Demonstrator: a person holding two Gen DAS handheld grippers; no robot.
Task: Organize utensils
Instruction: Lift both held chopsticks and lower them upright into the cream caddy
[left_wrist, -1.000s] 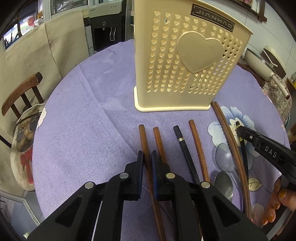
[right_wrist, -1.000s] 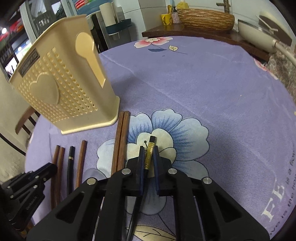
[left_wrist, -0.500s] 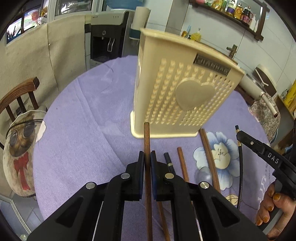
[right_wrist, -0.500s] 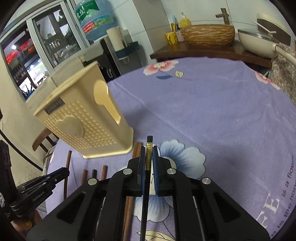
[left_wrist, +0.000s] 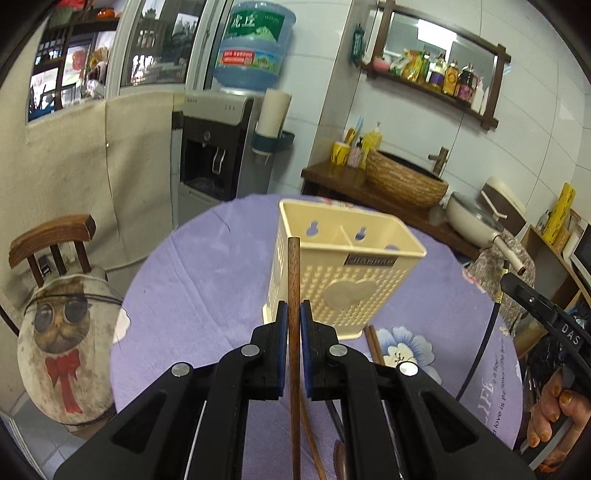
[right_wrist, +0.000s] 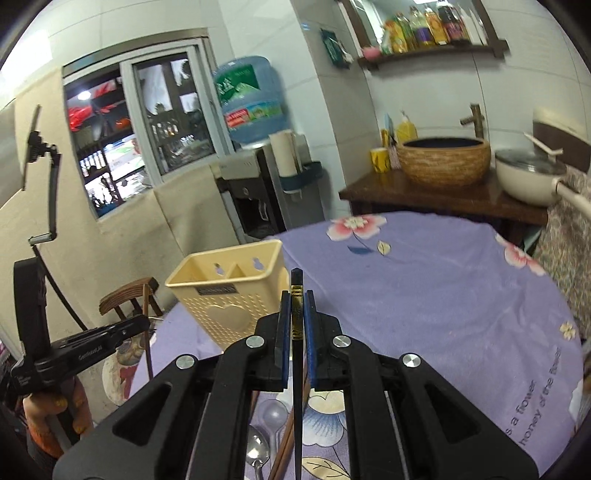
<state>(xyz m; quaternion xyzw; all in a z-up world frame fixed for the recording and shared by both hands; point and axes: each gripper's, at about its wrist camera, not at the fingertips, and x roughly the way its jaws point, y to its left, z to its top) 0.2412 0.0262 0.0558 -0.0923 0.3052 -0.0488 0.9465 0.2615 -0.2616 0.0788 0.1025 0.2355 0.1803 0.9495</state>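
My left gripper (left_wrist: 294, 314) is shut on a brown wooden chopstick (left_wrist: 293, 277) and holds it raised, its tip in front of the cream utensil holder (left_wrist: 354, 291) with a heart on its side. My right gripper (right_wrist: 296, 310) is shut on a black chopstick with a gold band (right_wrist: 296, 295), raised to the right of the holder (right_wrist: 229, 295). The holder has two open compartments on top. Other brown chopsticks (left_wrist: 375, 343) and a metal spoon (right_wrist: 257, 456) lie on the purple cloth below.
The round table has a purple flowered cloth (right_wrist: 443, 295). A wooden chair with a cat cushion (left_wrist: 62, 332) stands at the left. A water dispenser (left_wrist: 218, 147), a side table with a woven bowl (left_wrist: 406, 181) and a pan (left_wrist: 476, 218) stand behind.
Both grippers have lifted their chopsticks off the cloth and tilted up, so the holder's open top now shows.
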